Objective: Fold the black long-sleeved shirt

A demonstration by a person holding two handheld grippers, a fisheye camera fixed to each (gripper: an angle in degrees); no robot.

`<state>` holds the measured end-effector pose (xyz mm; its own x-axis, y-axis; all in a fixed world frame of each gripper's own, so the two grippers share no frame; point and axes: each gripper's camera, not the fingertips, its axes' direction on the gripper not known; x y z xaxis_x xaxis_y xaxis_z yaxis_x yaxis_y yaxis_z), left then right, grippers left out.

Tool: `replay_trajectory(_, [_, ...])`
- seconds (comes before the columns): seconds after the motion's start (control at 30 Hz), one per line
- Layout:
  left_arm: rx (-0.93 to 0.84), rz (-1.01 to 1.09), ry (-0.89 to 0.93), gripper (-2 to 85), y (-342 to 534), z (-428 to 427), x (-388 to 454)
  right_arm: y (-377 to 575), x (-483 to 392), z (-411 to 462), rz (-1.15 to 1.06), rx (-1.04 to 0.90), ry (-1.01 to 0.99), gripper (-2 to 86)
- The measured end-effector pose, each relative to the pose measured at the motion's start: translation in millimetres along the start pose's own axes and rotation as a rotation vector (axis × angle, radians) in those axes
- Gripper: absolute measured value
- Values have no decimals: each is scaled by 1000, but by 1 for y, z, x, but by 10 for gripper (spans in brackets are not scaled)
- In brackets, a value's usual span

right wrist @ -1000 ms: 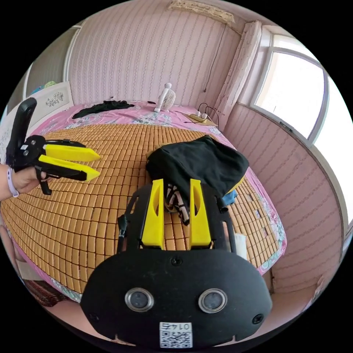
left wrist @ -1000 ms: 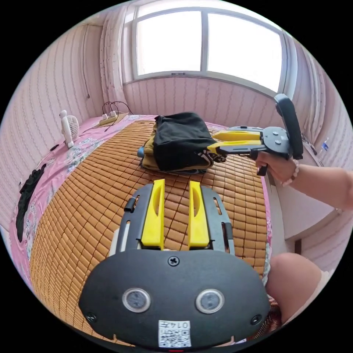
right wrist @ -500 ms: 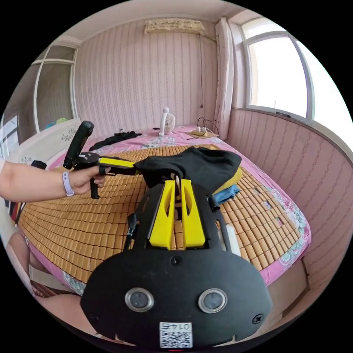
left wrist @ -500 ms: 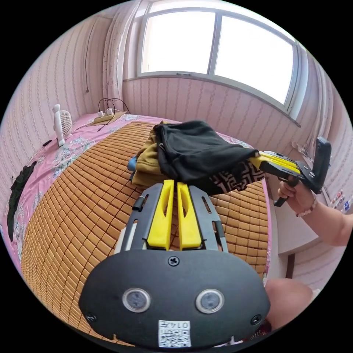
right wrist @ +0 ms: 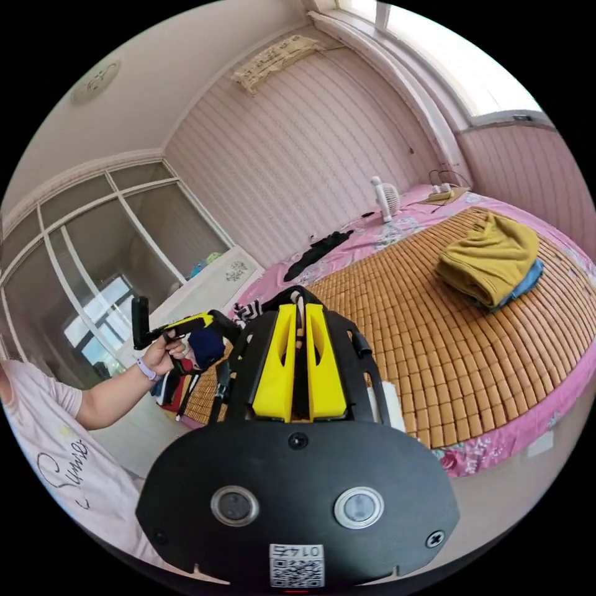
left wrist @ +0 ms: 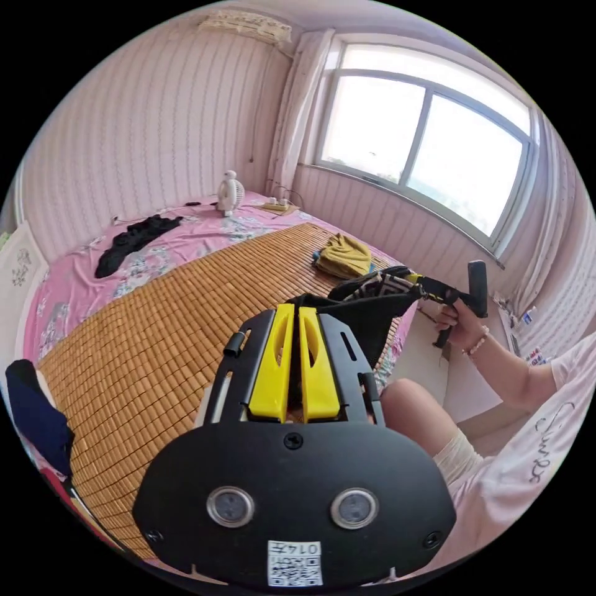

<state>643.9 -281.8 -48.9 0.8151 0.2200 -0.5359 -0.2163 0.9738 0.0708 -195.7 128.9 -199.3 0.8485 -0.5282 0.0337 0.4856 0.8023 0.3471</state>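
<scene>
The black long-sleeved shirt hangs in the air off the bed's near edge, stretched between both grippers, with a black-and-white patterned part showing. My left gripper is shut on one end of it. The right gripper, held in a hand, grips the other end. In the right gripper view my right gripper is shut on the black fabric, which runs over to the left gripper.
A bamboo mat covers the pink bed. On it lies a mustard garment over a blue one. A small fan, a power strip and a black garment sit at the far side. The person's knee is close below the shirt.
Both grippers have shut on the black shirt and lifted it off the folded pile, carrying it back past the bed's edge. The mustard pile stays on the mat.
</scene>
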Motion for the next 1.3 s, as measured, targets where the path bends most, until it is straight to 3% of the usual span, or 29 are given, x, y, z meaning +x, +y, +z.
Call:
replay_trajectory(0.17, [335, -22, -171, -10, 9, -178, -50, -70, -80, 43, -123, 187, -140, 19])
replay_trajectory(0.23, [373, -7, -158, -10, 30, -220, -59, -75, -101, 54, -175, 209, -193, 20])
replay_trajectory(0.37, [254, -56, -125, -9, 128, -247, -77, -21, -101, 97, -192, 21, -199, 23])
replay_trajectory(0.43, [137, -131, -164, -9, 183, -228, -89, 45, -75, 149, -97, -254, -131, 23])
replay_trajectory(0.53, [-87, -358, -114, -9, 273, -183, -121, 120, -42, 187, 35, -490, 27, 22])
replay_trajectory(0.63, [-250, -508, -91, -9, 329, -164, -142, 142, -28, 199, 92, -554, 161, 26])
replay_trajectory(1.0, [-250, -572, -83, -9, 374, -222, -175, 83, 1, 327, -15, -601, 431, 135])
replay_trajectory(1.13, [-256, -551, -97, -9, 383, -250, -174, 74, 25, 379, 22, -727, 485, 107])
replay_trajectory(1.3, [-244, -546, -113, -9, 393, -284, -172, 48, 32, 374, 14, -749, 371, 22])
